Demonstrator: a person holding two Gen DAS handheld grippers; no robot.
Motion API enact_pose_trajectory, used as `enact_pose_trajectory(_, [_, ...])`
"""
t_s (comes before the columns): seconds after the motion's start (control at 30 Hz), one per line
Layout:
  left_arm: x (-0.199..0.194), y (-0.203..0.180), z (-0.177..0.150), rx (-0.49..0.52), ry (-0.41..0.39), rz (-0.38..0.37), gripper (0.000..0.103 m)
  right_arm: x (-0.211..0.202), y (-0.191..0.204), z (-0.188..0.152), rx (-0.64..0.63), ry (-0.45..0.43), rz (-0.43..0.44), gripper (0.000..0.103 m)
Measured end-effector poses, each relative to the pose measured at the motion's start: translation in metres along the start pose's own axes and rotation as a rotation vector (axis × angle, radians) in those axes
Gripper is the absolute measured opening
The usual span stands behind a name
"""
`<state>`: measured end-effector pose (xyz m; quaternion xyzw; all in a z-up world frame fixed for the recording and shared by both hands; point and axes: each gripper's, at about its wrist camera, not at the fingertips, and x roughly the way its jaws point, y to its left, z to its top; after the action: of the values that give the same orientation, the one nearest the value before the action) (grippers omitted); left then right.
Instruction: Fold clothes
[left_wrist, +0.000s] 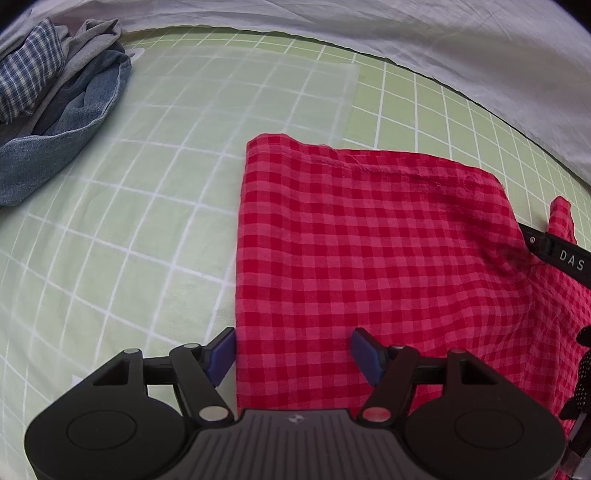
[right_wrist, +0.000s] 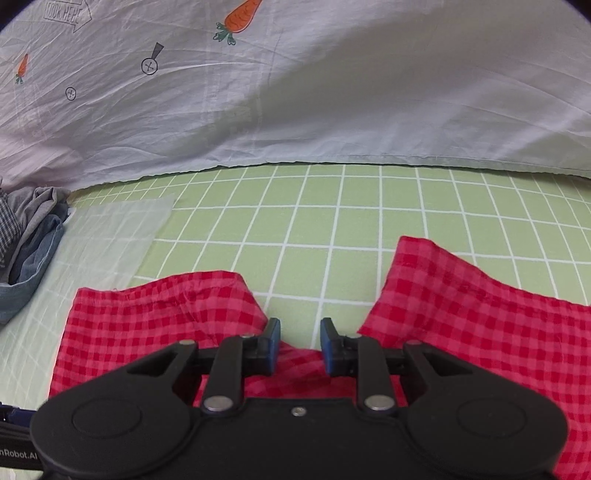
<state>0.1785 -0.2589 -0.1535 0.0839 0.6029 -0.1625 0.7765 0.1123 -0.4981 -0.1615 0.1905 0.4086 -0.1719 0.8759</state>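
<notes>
Left gripper (left_wrist: 293, 356): jaws wide, empty, over the red cloth's (left_wrist: 369, 251) left edge.
Right gripper (right_wrist: 300, 341): jaws narrowly apart, nothing between them.
Red cloth: flat on green mat (right_wrist: 332, 206).
Clothes pile (left_wrist: 55, 103): mat's 10 o'clock corner.

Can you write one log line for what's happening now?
garment: red checked cloth flat on green mat | left hand-held gripper: open | right hand-held gripper: open
</notes>
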Motion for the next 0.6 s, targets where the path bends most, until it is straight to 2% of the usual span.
enact_pose_trajectory(0.23, [-0.001, 0.001, -0.001, -0.003, 0.003, -0.004, 0.069, -0.014, 0.012, -0.014, -0.045, 0.004, 0.024, 0.026])
enact_pose_trajectory(0.4, [0.0, 0.0, -0.002, -0.002, 0.003, -0.004, 0.07, -0.024, 0.018, -0.019, -0.09, 0.006, 0.058, 0.031])
enact_pose_trajectory(0.6, [0.001, -0.003, -0.002, 0.009, 0.003, -0.001, 0.073, -0.015, 0.017, -0.023, -0.104, 0.029, 0.047, 0.033])
